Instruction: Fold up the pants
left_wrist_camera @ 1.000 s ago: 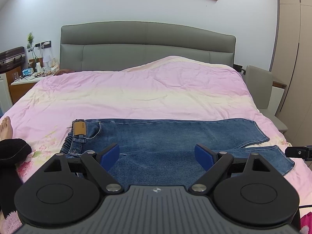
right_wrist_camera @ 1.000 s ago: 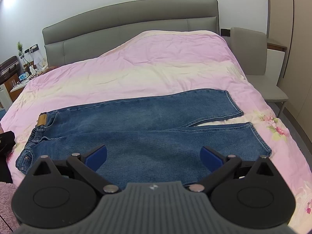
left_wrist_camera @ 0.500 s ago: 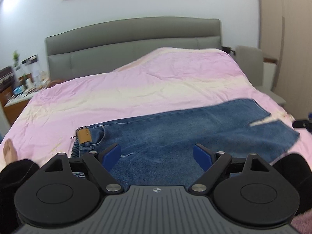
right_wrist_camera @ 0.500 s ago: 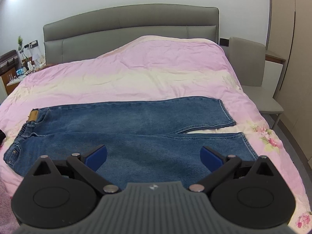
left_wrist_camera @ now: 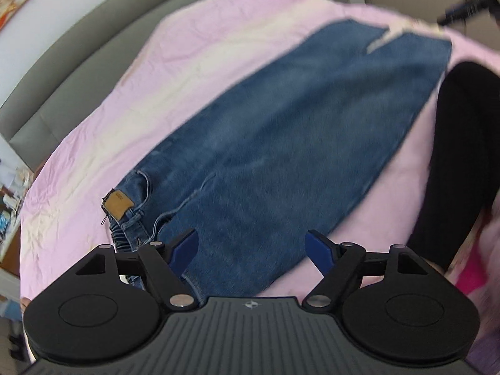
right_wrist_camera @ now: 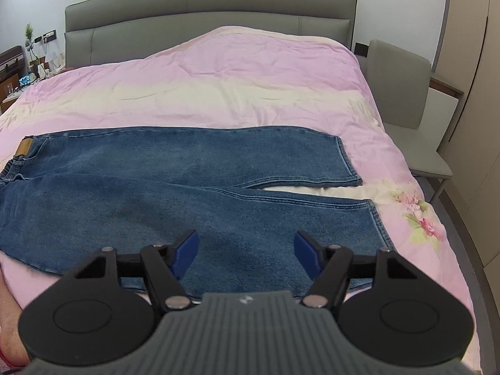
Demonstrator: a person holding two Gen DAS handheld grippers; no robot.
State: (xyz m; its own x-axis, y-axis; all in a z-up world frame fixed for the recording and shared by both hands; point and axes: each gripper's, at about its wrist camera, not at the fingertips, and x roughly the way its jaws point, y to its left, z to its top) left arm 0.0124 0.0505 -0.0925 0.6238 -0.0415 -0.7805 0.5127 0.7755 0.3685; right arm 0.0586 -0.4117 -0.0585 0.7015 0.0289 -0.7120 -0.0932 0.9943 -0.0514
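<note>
Blue jeans [right_wrist_camera: 175, 187] lie flat across the pink bedspread [right_wrist_camera: 237, 87], waistband and tan leather patch [right_wrist_camera: 24, 147] at the left, both leg hems at the right. My right gripper [right_wrist_camera: 247, 253] hovers over the near leg close to its hem, jaws closing, with denim below them and nothing pinched. In the tilted, blurred left wrist view the jeans [left_wrist_camera: 281, 143] run diagonally. My left gripper [left_wrist_camera: 253, 250] hangs over the near edge by the waistband, beside the patch [left_wrist_camera: 118, 204]; its jaws are closing slowly and grip nothing.
A grey headboard [right_wrist_camera: 206, 12] backs the bed. A grey chair [right_wrist_camera: 403, 100] and tall wardrobe doors [right_wrist_camera: 472, 62] stand at the right. A cluttered nightstand [right_wrist_camera: 22, 75] sits at the far left. A person's black-clad leg [left_wrist_camera: 462, 156] rests on the bed beside the jeans.
The left gripper has sunk toward the waistband and rolled, tilting its view. The right gripper moved nearer the hem end and its jaws have narrowed.
</note>
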